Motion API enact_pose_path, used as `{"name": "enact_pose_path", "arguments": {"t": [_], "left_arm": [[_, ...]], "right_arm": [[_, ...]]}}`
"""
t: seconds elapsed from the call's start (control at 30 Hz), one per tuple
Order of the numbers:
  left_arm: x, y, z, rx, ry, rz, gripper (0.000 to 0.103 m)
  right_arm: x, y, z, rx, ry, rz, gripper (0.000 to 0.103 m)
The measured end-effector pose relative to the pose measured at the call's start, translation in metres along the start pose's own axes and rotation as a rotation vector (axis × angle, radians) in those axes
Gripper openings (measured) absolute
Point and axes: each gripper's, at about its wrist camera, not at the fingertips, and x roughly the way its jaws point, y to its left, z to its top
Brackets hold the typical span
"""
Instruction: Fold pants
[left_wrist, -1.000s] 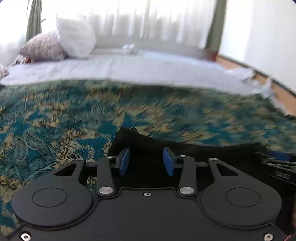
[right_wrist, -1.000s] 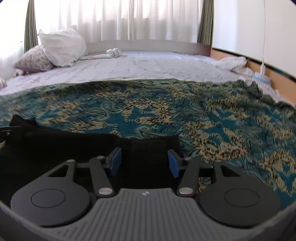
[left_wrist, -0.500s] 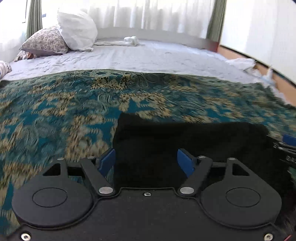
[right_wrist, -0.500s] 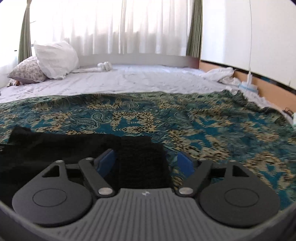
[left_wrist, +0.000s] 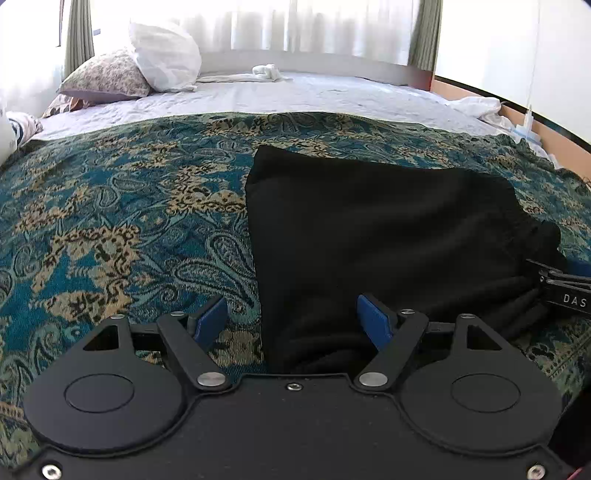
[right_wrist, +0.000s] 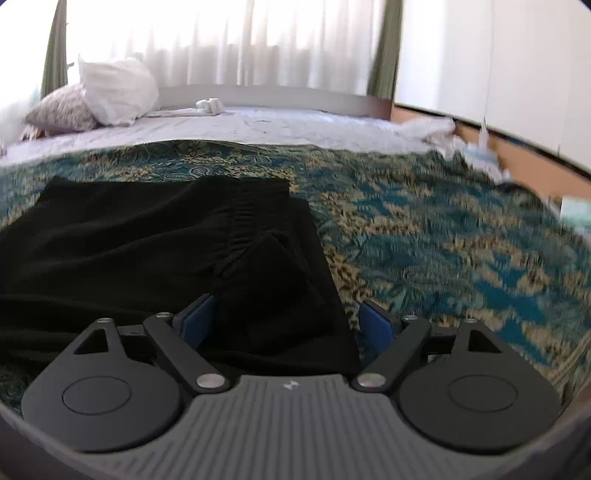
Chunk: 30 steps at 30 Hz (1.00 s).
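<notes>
The black pants (left_wrist: 369, 236) lie folded in a wide band on the teal paisley bedspread (left_wrist: 110, 221). My left gripper (left_wrist: 291, 321) is open at their near left corner. The cloth's left edge runs between its blue pads (left_wrist: 373, 321), and neither pad presses on it. In the right wrist view the pants (right_wrist: 147, 243) show their gathered waistband end with a folded flap. My right gripper (right_wrist: 284, 321) is open over that right end, with the cloth loose between the jaws. The right gripper (left_wrist: 565, 291) also shows at the right edge of the left wrist view.
Beyond the bedspread lies a white sheet (left_wrist: 314, 96) with two pillows (left_wrist: 162, 55) at the back left and a small rolled white cloth (left_wrist: 266, 70). Crumpled white fabric (right_wrist: 432, 129) and a wooden ledge (right_wrist: 517, 155) run along the right side. Curtains hang behind.
Both grippers have opened wide and let go of the pants, then drawn back toward the near side. The pants now lie flat ahead of the fingers.
</notes>
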Motion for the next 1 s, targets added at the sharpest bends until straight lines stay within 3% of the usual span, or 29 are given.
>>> {"name": "enact_pose_path", "arguments": {"t": [0.43, 0.57, 0.67, 0.8, 1.0], "left_arm": [[0.0, -0.001, -0.016, 0.024, -0.058, 0.0, 0.081], [-0.008, -0.001, -0.013, -0.004, -0.037, 0.009, 0.08], [-0.029, 0.001, -0.011, -0.036, -0.037, -0.005, 0.079], [-0.052, 0.0, -0.02, -0.03, -0.052, -0.037, 0.08], [-0.051, -0.006, -0.038, -0.003, 0.01, -0.021, 0.079]], "right_arm": [[0.002, -0.013, -0.011, 0.032, -0.003, 0.033, 0.096], [-0.001, -0.016, -0.01, 0.053, -0.012, 0.048, 0.096], [-0.019, -0.015, -0.01, 0.066, -0.045, 0.053, 0.096], [-0.055, -0.001, -0.013, -0.008, -0.118, 0.076, 0.097], [-0.07, 0.008, -0.016, -0.013, -0.115, 0.121, 0.099]]}}
